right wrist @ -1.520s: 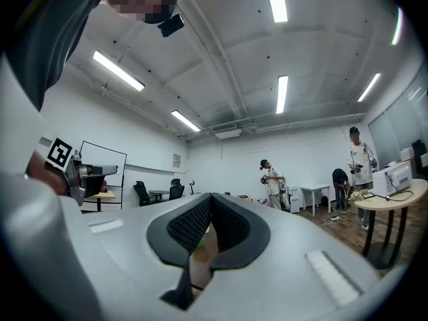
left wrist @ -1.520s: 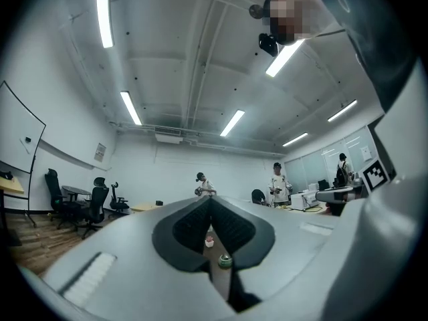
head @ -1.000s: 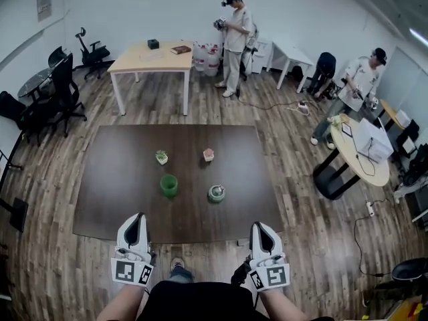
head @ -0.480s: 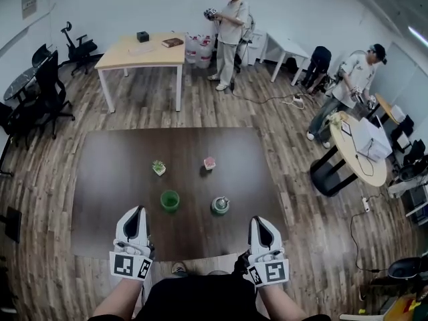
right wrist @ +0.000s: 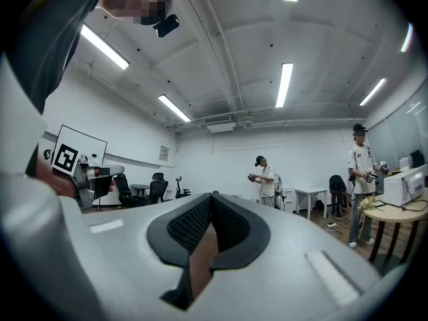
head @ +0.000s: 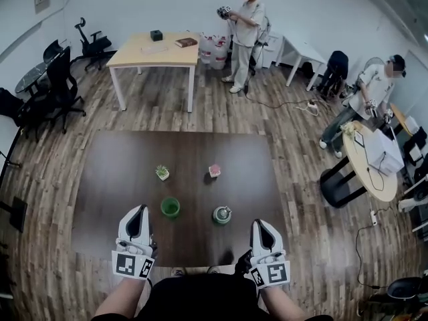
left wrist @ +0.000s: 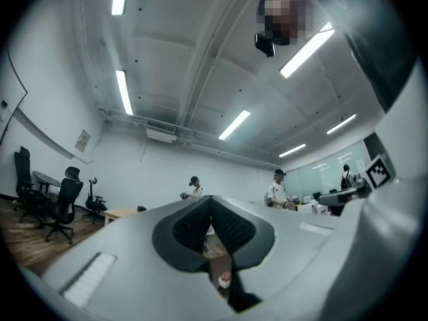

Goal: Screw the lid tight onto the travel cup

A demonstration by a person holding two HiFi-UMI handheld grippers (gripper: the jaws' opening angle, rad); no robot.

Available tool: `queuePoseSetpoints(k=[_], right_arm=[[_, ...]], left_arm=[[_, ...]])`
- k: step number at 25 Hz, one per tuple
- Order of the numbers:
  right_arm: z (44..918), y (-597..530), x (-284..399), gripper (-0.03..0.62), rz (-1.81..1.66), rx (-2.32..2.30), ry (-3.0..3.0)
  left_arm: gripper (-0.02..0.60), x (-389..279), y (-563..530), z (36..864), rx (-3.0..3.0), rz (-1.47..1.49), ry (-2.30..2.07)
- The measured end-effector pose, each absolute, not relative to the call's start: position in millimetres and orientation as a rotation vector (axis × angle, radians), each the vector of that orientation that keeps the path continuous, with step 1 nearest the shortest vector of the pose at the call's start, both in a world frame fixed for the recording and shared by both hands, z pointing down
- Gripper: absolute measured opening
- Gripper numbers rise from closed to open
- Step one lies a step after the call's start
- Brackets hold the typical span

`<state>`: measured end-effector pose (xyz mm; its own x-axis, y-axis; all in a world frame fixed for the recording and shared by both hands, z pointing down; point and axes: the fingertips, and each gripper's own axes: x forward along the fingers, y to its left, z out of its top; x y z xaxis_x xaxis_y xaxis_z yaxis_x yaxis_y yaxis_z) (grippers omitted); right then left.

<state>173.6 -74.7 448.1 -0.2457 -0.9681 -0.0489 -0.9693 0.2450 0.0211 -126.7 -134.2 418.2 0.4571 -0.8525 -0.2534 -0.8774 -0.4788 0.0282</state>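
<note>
1. Left gripper (head: 138,212) and right gripper (head: 260,225) are both clenched and empty, hovering at the dark table's (head: 107,179) near edge.
2. The green travel cup (head: 170,207) and its lid (head: 222,214) stand apart, mid-table.

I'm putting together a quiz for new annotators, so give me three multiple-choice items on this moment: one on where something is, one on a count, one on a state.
1. In the head view, the green cup stands where from the lid?
A) left of it, apart
B) right of it
C) under it
2. How many small things stand on the dark table?
A) two
B) four
C) six
3. How are the left gripper and right gripper?
A) both shut, empty
B) both wide open
C) left shut on the cup
Answers: 1 A, bare table shows between them; 2 B, cup, lid, plant pot and pink-topped pot; 3 A, each gripper view shows pads together, nothing between.
</note>
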Motion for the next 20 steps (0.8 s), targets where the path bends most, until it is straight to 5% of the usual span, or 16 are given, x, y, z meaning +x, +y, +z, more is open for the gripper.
queuePoseSetpoints(k=[1, 2, 3, 8, 9, 10, 20], right_arm=[[450, -77, 176, 0.009, 0.070, -1.910, 2.461], [451, -78, 178, 0.009, 0.070, -1.907, 2.464], [452, -79, 179, 0.009, 0.071, -1.901, 2.468], [456, -84, 175, 0.009, 0.080, -1.863, 2.537], [461, -90, 173, 0.053, 0.071, -1.858, 2.562], [467, -98, 172, 0.578, 0.036, -1.851, 2.589], [532, -158, 169, 0.600, -0.097, -1.897, 2.819]], left_arm=[[0.008, -121, -134, 415, -2.595, 0.392, 1.497], [0.389, -114, -136, 414, -2.603, 0.421, 1.457], [0.592, -110, -139, 414, -2.614, 0.436, 1.439], [0.589, -107, -151, 424, -2.622, 0.383, 1.446], [0.589, -106, -153, 426, -2.614, 0.364, 1.440], [0.589, -104, -155, 431, -2.608, 0.338, 1.430], [0.589, -105, -188, 588, -2.775, -0.097, 1.412]])
